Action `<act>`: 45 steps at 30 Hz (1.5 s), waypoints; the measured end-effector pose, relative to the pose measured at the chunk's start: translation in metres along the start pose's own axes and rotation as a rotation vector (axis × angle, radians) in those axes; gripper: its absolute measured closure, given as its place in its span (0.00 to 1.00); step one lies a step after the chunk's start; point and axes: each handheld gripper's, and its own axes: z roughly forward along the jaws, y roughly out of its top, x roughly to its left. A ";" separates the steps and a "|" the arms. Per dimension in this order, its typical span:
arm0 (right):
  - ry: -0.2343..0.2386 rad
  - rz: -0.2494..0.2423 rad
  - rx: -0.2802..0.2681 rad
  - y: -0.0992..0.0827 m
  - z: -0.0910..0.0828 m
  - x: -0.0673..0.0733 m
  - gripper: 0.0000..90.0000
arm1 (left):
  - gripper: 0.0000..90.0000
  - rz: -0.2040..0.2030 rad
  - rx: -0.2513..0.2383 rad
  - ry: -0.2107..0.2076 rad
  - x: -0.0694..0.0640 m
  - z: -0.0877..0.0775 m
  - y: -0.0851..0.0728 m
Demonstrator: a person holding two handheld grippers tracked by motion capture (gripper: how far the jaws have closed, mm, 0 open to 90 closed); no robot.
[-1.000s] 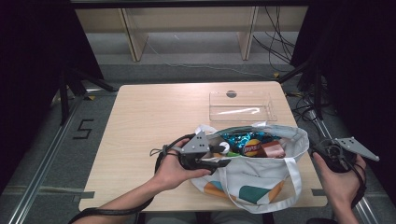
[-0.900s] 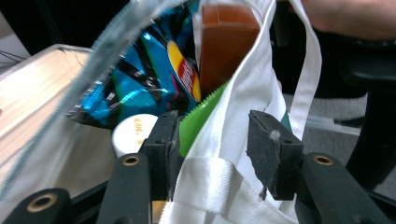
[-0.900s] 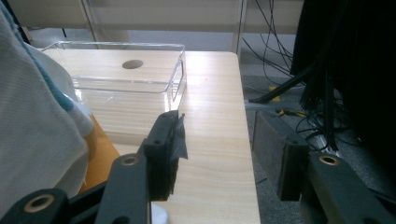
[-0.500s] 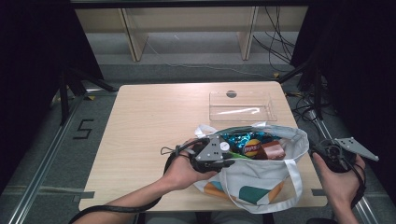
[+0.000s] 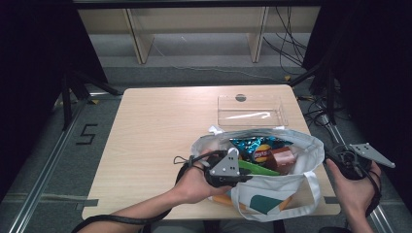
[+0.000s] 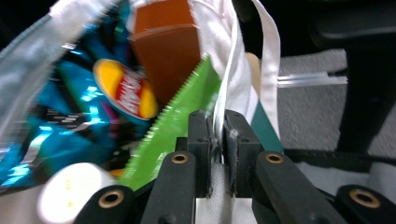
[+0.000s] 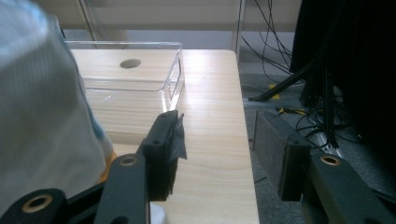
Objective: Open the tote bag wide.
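White tote bag [image 5: 272, 191], bright snacks inside.
Bag white with teal and orange print on near side; blue foil chip packet [image 5: 252, 145] with yellow-red logo; brown box [image 5: 283, 159]; green sachet [image 6: 175, 121]; clear tray [image 5: 251, 109] far; light wood table [image 5: 155, 131]; black gripper jaws, grey plates.

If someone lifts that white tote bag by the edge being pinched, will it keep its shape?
Probably not. The white tote bag is thin cloth, creased where the left gripper has just closed on its rim, so it should sag. The chip packet and brown box inside may shift.
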 end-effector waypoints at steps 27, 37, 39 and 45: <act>0.008 -0.013 0.018 0.001 -0.002 0.003 0.57 | 0.90 -0.085 0.136 -0.046 -0.012 0.049 -0.047; 0.041 -0.026 -0.005 0.015 -0.013 0.004 0.57 | 0.54 -0.155 0.024 -0.032 -0.017 0.021 -0.032; 0.037 -0.036 -0.028 0.017 -0.015 0.004 0.58 | 0.53 -0.174 -0.014 -0.020 -0.013 0.007 -0.027; 0.133 -0.073 -0.064 0.040 -0.028 0.013 0.70 | 0.45 -0.209 -0.126 0.169 0.018 -0.053 -0.015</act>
